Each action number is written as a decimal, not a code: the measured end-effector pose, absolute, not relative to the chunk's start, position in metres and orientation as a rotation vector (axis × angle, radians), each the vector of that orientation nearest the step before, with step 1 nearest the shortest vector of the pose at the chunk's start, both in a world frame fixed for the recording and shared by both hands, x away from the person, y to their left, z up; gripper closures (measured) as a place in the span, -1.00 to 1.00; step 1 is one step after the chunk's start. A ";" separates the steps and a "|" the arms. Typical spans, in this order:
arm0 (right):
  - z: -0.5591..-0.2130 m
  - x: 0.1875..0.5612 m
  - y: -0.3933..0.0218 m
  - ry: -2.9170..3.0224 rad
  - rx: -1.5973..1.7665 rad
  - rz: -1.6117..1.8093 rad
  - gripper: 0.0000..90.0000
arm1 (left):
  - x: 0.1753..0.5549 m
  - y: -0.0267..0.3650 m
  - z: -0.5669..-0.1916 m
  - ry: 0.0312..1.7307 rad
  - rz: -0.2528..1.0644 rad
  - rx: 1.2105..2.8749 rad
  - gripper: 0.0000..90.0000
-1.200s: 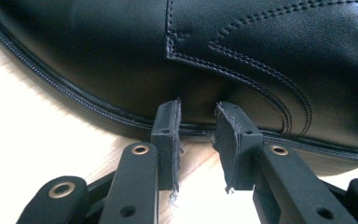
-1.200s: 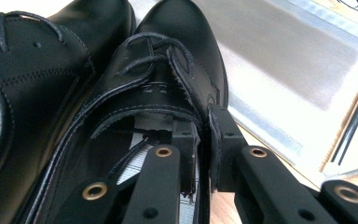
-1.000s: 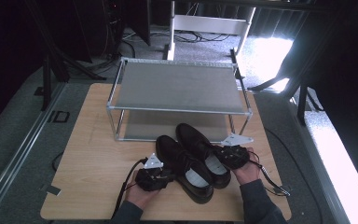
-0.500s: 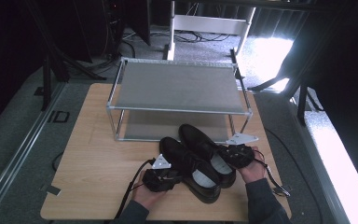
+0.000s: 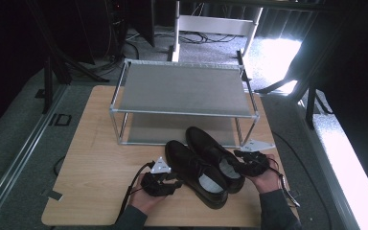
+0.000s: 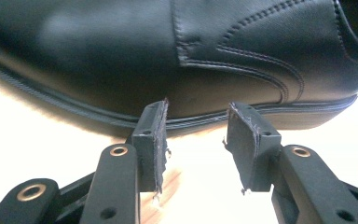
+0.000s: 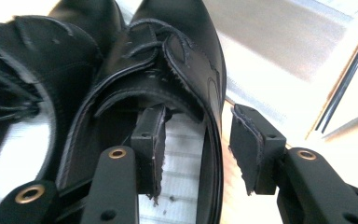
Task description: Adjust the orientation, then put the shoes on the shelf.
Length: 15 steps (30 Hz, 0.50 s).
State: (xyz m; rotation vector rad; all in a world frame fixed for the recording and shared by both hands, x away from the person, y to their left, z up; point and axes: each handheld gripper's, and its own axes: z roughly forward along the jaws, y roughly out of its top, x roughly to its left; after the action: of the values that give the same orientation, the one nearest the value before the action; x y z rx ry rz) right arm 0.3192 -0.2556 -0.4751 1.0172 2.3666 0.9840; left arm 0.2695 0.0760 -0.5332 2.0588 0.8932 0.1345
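Two black leather lace-up shoes lie side by side on the wooden table, toes toward the rack: the left shoe (image 5: 196, 175) and the right shoe (image 5: 213, 151). My left gripper (image 5: 172, 182) sits at the left shoe's outer side. In the left gripper view its jaws have just been opening, and the gripper (image 6: 198, 107) is open with its tips at the sole edge (image 6: 121, 119) and nothing between them. My right gripper (image 5: 244, 160) has also just been opening. It (image 7: 198, 112) straddles the right shoe's side wall (image 7: 214, 140), one pad inside and one outside, neither pressing.
A two-shelf metal rack (image 5: 184, 88) stands at the back of the table (image 5: 96, 158), its lower shelf (image 5: 172, 129) just beyond the shoes' toes. A grey floor and dark stands surround the table. A white frame stands behind the rack.
My right hand and its gripper have slid a little to the right, and the pair of shoes has shifted slightly right with it. The left hand has stayed put.
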 end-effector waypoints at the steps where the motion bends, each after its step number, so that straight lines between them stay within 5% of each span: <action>1: -0.474 0.316 -0.258 2.356 1.021 0.988 0.19 | 0.269 0.079 -0.532 0.898 0.144 2.057 0.27; 15: -0.456 0.282 -0.265 2.315 1.054 1.068 0.10 | 0.267 0.112 -0.537 1.016 0.210 2.011 0.21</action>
State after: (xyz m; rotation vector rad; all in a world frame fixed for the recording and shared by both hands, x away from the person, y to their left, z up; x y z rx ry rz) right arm 0.2824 -0.2651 -0.4556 1.0544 2.3152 1.0678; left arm 0.2666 0.1124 -0.5373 2.0110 1.0156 0.2101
